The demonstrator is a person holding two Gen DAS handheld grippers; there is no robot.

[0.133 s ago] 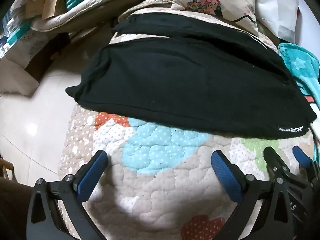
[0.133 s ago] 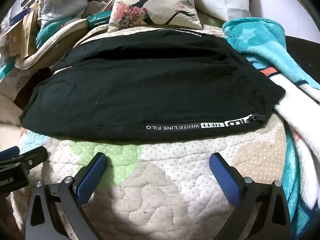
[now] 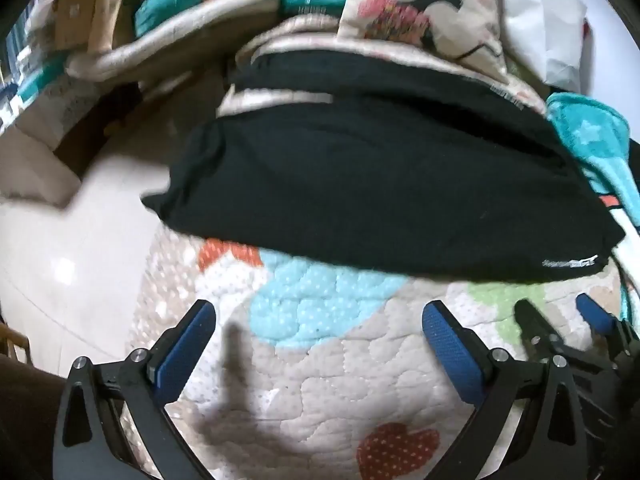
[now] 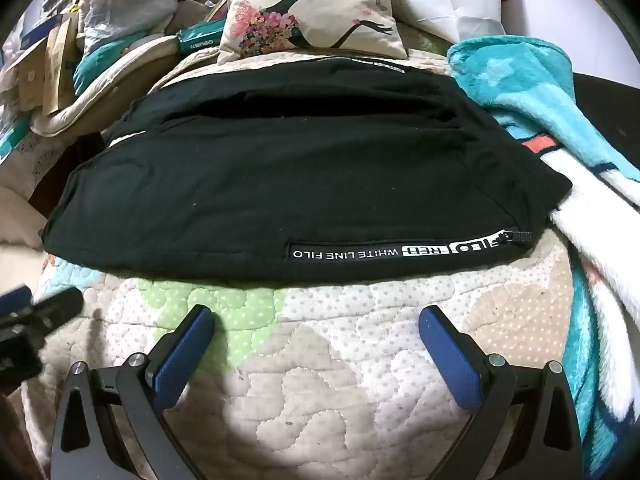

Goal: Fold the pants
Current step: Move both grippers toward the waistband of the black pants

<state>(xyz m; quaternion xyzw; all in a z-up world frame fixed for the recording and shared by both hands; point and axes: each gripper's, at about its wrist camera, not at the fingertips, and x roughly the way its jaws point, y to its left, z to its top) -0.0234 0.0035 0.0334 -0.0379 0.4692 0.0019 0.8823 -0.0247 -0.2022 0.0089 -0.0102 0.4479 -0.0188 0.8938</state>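
Black pants (image 3: 380,184) (image 4: 288,192) lie spread flat across a quilted bed cover (image 3: 320,360) (image 4: 320,360), with a white lettered strip and a zip along the near edge at the right. My left gripper (image 3: 320,320) hovers over the quilt just short of the pants' near edge, open, nothing between its blue pads. My right gripper (image 4: 316,320) hovers the same way near the lettered strip, open and empty. Each gripper shows at the edge of the other's view. The left wrist view is blurred.
A flower-print pillow (image 4: 316,8) and white bags lie beyond the pants. A teal and white blanket (image 4: 560,128) runs along the right side. Boxes, bags and bedding are piled at the far left, and pale floor (image 3: 72,248) lies left of the bed.
The left wrist view has blurred and the pants sit slightly lower and to the right in it, so the left gripper is moving. The right gripper has kept still.
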